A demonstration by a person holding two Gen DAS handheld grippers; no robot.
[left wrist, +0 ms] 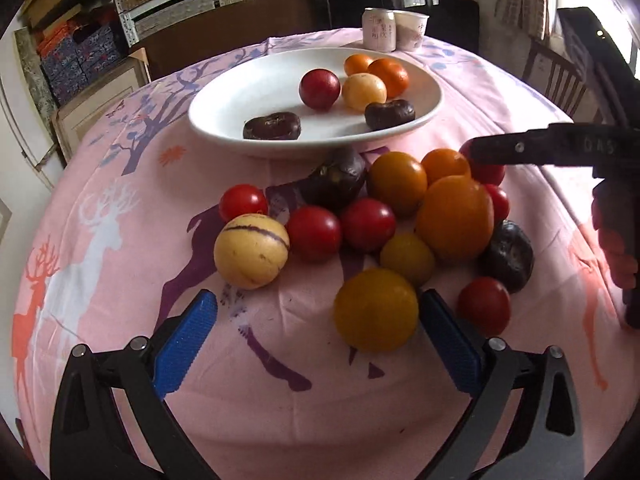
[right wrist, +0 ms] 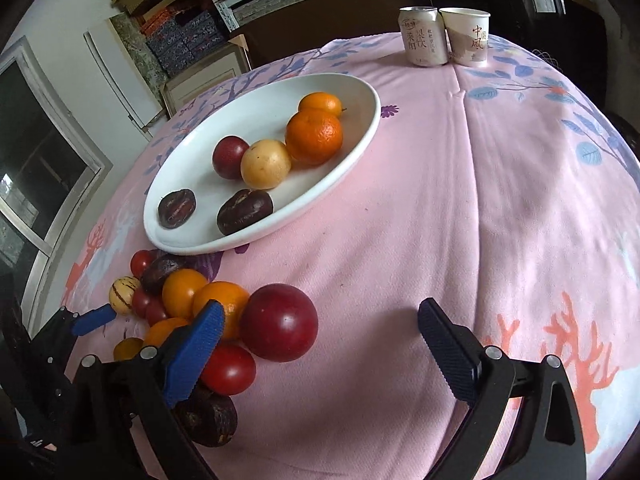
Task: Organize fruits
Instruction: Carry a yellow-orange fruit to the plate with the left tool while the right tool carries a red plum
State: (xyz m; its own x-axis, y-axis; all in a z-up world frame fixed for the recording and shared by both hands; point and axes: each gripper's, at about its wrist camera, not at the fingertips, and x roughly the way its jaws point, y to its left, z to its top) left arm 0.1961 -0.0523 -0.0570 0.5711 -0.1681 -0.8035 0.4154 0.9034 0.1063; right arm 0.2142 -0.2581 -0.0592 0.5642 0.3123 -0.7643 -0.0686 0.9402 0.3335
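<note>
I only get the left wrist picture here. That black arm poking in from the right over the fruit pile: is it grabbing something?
Observer: No. The right wrist view shows the right gripper open, with a big dark red fruit between its fingers, not yet pinched.
Visitor: Anything hiding under it?
Observer: Yes, a red tomato sits just in front of that fruit, and a dark purple fruit lies below the blue finger pad.
Visitor: And the writing on the can at the back?
Observer: The can carries Chinese characters, sharper here, and stands touching a paper cup.
</note>
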